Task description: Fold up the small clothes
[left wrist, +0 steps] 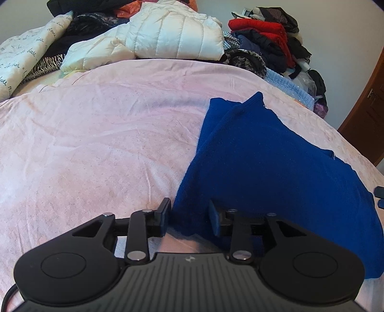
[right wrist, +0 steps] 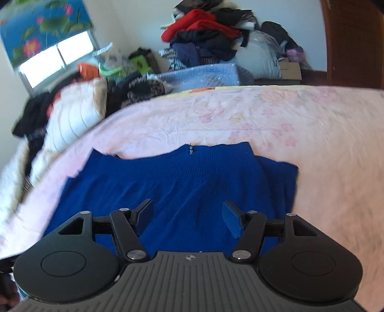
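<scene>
Both claws stand released: the left gripper [left wrist: 189,214] straddles the near corner of the blue knit garment [left wrist: 264,163] without pinching it, while the right gripper [right wrist: 187,222] hovers over its middle, seemingly nearer the bulk. Partly folded, its length runs away toward the far edge of the pink bedspread [left wrist: 108,124]. Beyond lie a white puffer jacket [left wrist: 168,33] and heaped clothes [right wrist: 204,33] against the wall.

Pink-covered bed [left wrist: 100,134], pale wall [right wrist: 134,26], bright window [right wrist: 57,57], floral blind [right wrist: 45,21], wooden door [left wrist: 367,120]
</scene>
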Motion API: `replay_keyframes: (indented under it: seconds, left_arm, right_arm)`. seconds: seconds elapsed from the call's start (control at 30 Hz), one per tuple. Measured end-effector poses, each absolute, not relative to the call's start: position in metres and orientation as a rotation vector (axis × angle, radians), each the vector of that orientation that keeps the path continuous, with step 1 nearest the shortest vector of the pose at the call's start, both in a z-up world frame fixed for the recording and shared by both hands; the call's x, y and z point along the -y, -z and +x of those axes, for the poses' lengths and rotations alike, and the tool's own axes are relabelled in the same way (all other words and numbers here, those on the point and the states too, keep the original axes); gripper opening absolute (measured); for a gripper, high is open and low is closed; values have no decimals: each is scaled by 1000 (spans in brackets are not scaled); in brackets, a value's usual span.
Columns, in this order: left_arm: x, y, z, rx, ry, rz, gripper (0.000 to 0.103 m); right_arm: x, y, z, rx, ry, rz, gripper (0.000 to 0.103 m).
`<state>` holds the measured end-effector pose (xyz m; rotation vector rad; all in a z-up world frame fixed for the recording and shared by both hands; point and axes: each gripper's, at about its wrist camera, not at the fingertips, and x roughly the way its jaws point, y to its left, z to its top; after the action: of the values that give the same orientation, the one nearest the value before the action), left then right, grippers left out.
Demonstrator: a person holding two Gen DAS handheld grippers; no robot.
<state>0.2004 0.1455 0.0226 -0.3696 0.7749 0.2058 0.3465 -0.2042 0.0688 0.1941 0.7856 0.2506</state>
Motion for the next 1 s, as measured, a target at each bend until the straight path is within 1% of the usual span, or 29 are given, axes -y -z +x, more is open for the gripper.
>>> replay_keyframes:
  seconds: [0.03,0.07,0.1,0.13,0.27,0.33,0.53,0.67,0.7,0.73,0.77,0.83,0.87,0.93,1.0]
  left_arm:
    - [-144,-22,200,-773,-196,-367,47]
    - [-143,-22,200,-771,-189,-366,51]
    - [-140,-22,200,-768,-186,-366,58]
    - [-138,-22,201,-768,-187,-359,61]
    - [-130,-21,202,-761,-198,-326,64]
    - [-129,-20,202,-756,-195,-320,67]
    - [-133,-19,198,-736,-182,-346,69]
    - [-147,-20,188,-711,-194,-474,69]
    - [-151,-20,186,-707,-197,-507,69]
    - [-156,-19,183,-701,-200,-554,69]
    - [-161,-19,180,-695,-204,-603,69]
    - [-170,-18,178,-686,-218,-713,70]
    - [-174,-17,177,-683,-223,-765,70]
    - [-182,-15,178,-677,-230,-848,70]
    - [-187,-13,178,-671,-220,-901,70]
  right_arm:
    - [198,-65,353,-799,-241,160,67]
    - [193,-62,359,-810,-229,134,67]
    - [189,-57,365,-825,-218,104,67]
    - [187,-52,370,-832,-204,85,67]
    - [192,-30,385,-872,-148,69,67]
    - [197,-21,386,-856,-160,68,70]
    - [204,-16,380,-825,-199,44,69]
    - [194,-21,382,-845,-169,-1,69]
    - [192,-27,383,-848,-152,6,66]
    - [190,-32,382,-829,-143,16,66]
    - [188,-41,379,-783,-154,27,66]
    - [183,-52,376,-715,-188,34,74]
    - [179,-54,379,-710,-198,24,80]
    - [172,-48,389,-754,-187,-14,81]
    - [169,-30,400,-840,-154,-56,81]
